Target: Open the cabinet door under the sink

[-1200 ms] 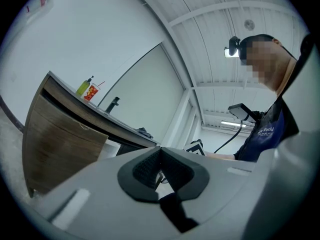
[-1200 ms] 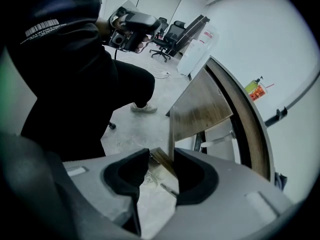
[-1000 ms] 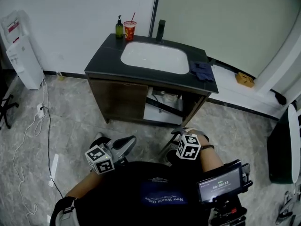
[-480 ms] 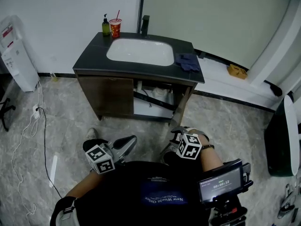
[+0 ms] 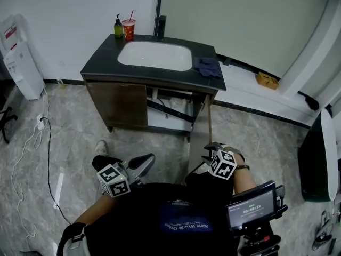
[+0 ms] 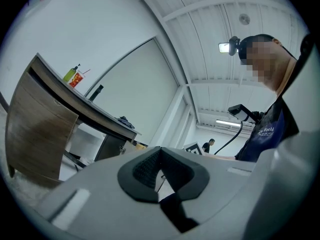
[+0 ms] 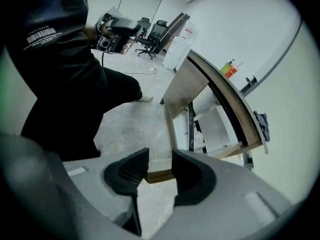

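At free edge of the cabinet door (image 5: pixel 200 137), R gripper (image 5: pixel 209 149) clamps the panel, jaws just closing tighter, to swing it out; L gripper (image 5: pixel 145 161) idles, jaws together, empty.

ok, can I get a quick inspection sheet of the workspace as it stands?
surface: dark vanity top with a white basin; grey tiled floor.
job's things: right cabinet door stands wide open; left door closed.
clutter: green bottle, red cup and blue cloth on the top.
tools: right tool has the open door's edge between its pads, apparently touching both; its jaws have just been closing. Left tool shut, empty, clear of the cabinet.
cables: cables loose on the floor at left.
surroundings: white appliance by the wall; tan object on the ledge at right.
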`<state>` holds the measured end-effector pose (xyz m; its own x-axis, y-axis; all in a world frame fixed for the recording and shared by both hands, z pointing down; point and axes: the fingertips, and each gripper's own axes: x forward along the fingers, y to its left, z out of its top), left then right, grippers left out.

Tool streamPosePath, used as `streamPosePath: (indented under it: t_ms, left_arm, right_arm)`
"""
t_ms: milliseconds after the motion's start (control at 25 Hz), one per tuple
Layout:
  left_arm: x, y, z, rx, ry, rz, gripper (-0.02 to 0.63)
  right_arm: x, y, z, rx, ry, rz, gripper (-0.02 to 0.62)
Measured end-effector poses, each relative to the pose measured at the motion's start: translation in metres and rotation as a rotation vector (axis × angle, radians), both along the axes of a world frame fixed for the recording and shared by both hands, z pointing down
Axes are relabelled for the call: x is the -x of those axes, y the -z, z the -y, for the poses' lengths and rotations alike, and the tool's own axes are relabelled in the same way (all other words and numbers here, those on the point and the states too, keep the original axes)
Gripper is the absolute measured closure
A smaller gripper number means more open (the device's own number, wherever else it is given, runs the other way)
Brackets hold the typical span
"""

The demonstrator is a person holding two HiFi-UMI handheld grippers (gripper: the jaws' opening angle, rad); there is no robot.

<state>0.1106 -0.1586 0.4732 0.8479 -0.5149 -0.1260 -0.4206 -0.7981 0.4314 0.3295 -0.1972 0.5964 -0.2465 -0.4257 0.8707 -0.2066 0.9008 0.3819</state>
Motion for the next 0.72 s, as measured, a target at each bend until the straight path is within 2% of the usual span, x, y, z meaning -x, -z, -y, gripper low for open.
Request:
streamPosePath:
  t_ms: [40, 120, 160, 200, 280, 440, 600, 720]
  left_arm:
    - [-0.003, 0.001, -0.002, -0.003, 0.001, -0.001, 0.601]
    - [-0.009, 0.002, -0.004, -0.003, 0.000, -0.001, 0.600]
    - [-0.013, 0.001, -0.005, -0.004, -0.005, -0.002, 0.600]
    - [-0.016, 0.001, -0.006, -0.006, -0.010, -0.003, 0.601]
    - [-0.020, 0.002, -0.006, -0.002, -0.013, -0.002, 0.600]
    - [-0.022, 0.005, -0.007, -0.004, -0.012, 0.003, 0.600]
    - [-0.012, 0.000, -0.003, -0.006, -0.001, 0.011, 0.600]
    - [-0.003, -0.001, 0.004, 0.002, 0.012, 0.005, 0.600]
  right_arm:
    - [-0.012, -0.003, 0.002, -0.012, -0.023, -0.018, 0.456]
    - [-0.038, -0.012, 0.010, -0.064, -0.065, -0.064, 0.526]
    - [-0.047, -0.013, 0.013, -0.095, -0.083, -0.061, 0.567]
    - [-0.050, -0.012, 0.016, -0.116, -0.099, -0.034, 0.580]
    - [-0.049, -0.009, 0.018, -0.135, -0.108, -0.008, 0.581]
    - [-0.047, -0.011, 0.017, -0.123, -0.109, -0.051, 0.581]
    - [-0.040, -0.011, 0.016, -0.117, -0.125, -0.053, 0.581]
    - [-0.031, -0.014, 0.018, -0.110, -0.112, -0.090, 0.581]
